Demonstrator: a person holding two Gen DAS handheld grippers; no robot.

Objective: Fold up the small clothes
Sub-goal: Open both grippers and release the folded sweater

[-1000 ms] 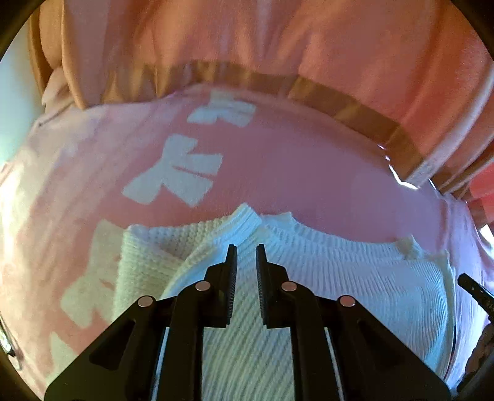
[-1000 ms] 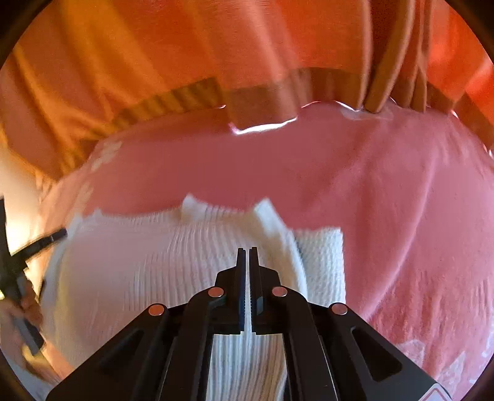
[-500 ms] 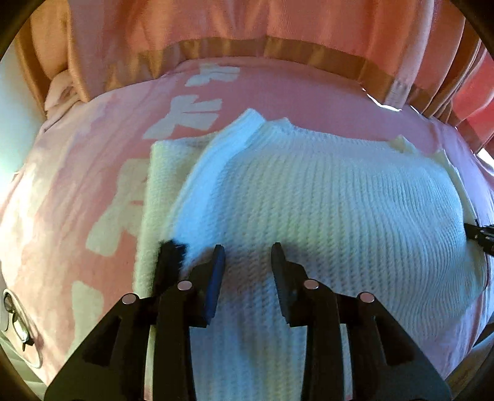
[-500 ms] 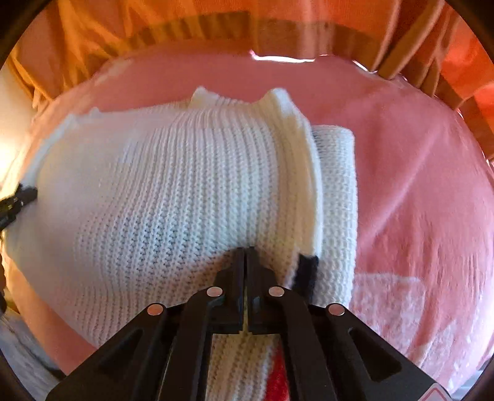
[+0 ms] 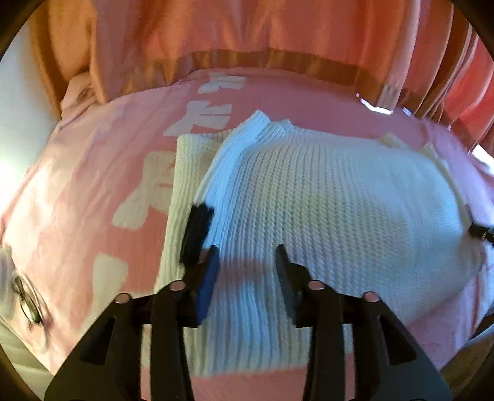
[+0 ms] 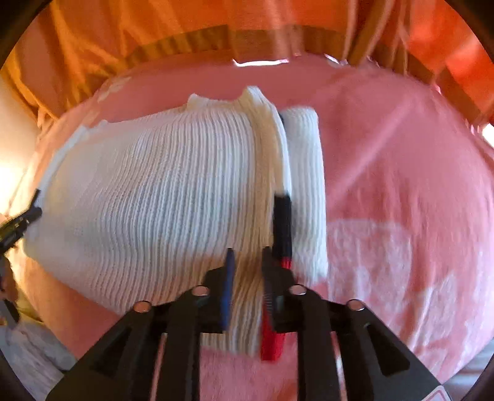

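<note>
Both claws now opening above the folded sweater (image 5: 324, 200).

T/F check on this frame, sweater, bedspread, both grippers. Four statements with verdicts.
1. The white knit sweater lies on a pink bedspread. True.
2. The sweater is dark blue. False: it is white.
3. The left gripper has its jaws clamped on the sweater. False: the jaws are apart and opening above the knit.
4. Orange curtains hang behind the bed. True.
</note>
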